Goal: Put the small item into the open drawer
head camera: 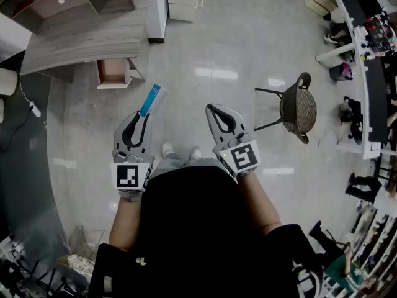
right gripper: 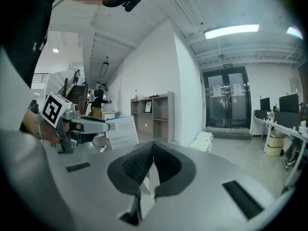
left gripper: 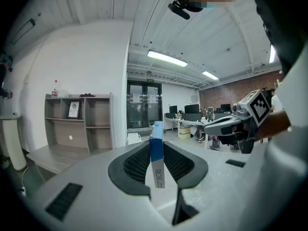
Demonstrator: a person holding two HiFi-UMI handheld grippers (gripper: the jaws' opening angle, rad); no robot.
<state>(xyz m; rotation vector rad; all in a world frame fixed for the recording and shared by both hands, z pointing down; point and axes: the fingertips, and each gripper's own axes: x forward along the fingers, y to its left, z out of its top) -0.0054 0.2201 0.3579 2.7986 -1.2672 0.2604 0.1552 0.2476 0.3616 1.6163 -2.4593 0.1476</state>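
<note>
The small item (head camera: 151, 99), a flat blue-and-white packet, is clamped edge-on in the left gripper (head camera: 140, 117) with most of its length left sticking out past the jaws, probably so that it can be lowered end-first; it is carried well short of the open drawer (head camera: 113, 72). The drawer is pulled out from under the grey bench (head camera: 80, 39), and nothing is seen inside it. The right gripper (head camera: 214, 110) is clenched on nothing, farther from the drawer.
</note>
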